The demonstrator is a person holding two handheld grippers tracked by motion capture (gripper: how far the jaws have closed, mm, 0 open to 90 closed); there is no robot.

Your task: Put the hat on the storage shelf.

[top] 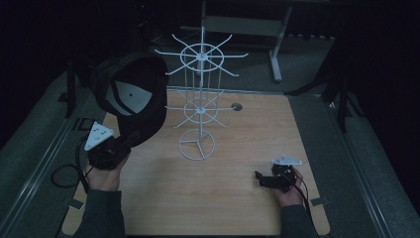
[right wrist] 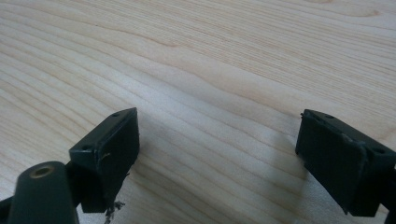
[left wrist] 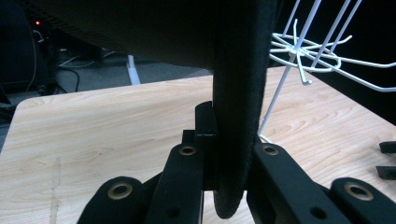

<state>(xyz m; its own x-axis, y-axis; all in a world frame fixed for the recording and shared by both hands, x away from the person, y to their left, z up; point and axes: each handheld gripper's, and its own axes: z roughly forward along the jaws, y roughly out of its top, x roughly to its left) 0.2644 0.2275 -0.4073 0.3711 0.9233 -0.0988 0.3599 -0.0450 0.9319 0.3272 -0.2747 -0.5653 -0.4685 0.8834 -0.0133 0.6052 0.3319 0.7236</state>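
The fingers of the left gripper (left wrist: 224, 158) pinch the brim of a black cap (top: 131, 96) between them — the dark edge runs straight down through the closed jaws in the left gripper view. The cap is lifted off the wooden table (top: 237, 198), its underside turned toward the high camera, at the left of a white wire display rack (top: 200, 99) that stands on the table's middle. The right gripper (right wrist: 217, 154) rests low near the table's right front — its jaws spread wide apart, nothing between them but bare wood.
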